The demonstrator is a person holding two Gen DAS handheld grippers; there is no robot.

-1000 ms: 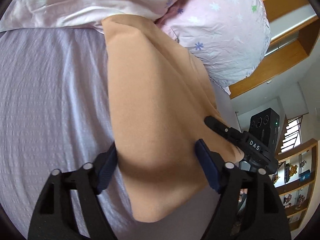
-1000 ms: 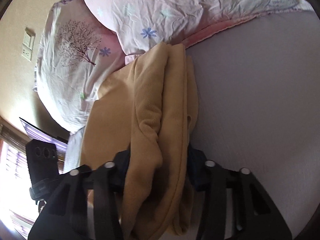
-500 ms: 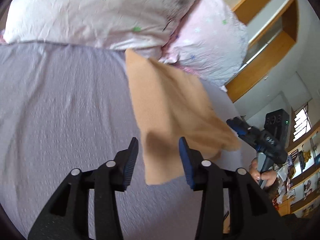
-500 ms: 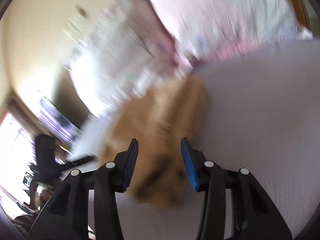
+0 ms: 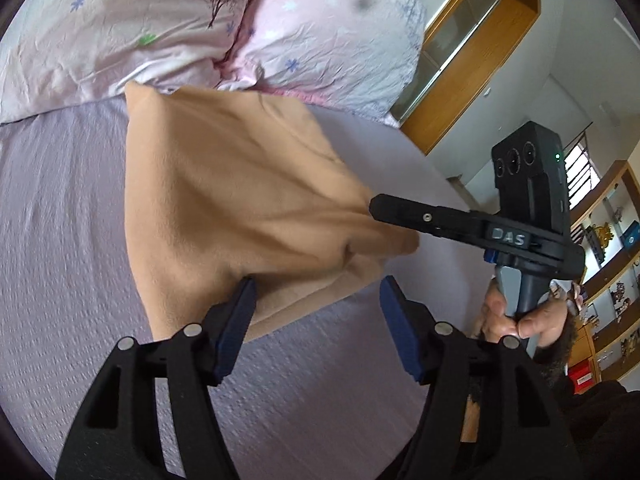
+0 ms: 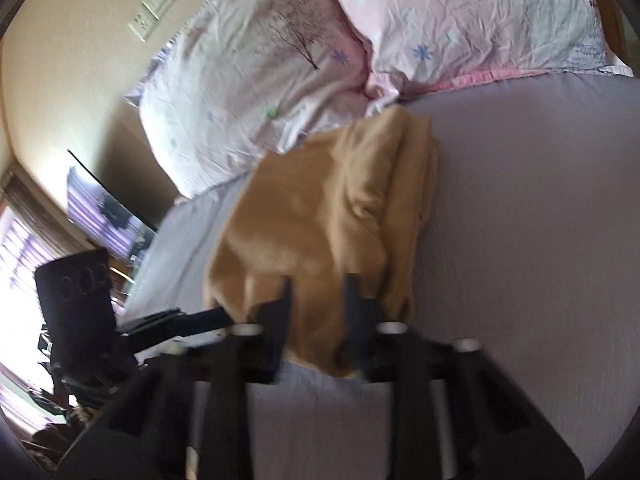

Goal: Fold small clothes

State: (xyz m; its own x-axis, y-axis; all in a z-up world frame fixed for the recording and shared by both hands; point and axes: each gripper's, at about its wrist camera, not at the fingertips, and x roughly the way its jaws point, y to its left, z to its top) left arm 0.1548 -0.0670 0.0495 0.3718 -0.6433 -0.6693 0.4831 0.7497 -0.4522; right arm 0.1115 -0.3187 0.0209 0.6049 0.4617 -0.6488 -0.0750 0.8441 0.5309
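Note:
A tan cloth (image 5: 240, 196) lies folded on the lilac bed sheet (image 5: 60, 240), its far end against the pillows. My left gripper (image 5: 316, 316) is open, its jaws standing over the cloth's near edge, holding nothing. My right gripper (image 6: 316, 304) is open over the cloth's (image 6: 320, 216) near end, with cloth showing between its jaws; the view is blurred. The right gripper also shows in the left wrist view (image 5: 384, 208), its tip touching the cloth's right side. The left gripper's tip shows in the right wrist view (image 6: 216, 314) at the cloth's left edge.
Two pink floral pillows (image 5: 160, 28) lie at the head of the bed, also in the right wrist view (image 6: 460, 20). A wooden headboard and cabinet (image 5: 472, 56) stand at the right. Shelves (image 5: 612, 264) are beyond the bed. A wall socket (image 6: 154, 8) and a screen (image 6: 108, 208) are at the left.
Both grippers pulled back from the cloth and have come in again to its near end. The left jaws have opened wider. The cloth now lies flat on the bed.

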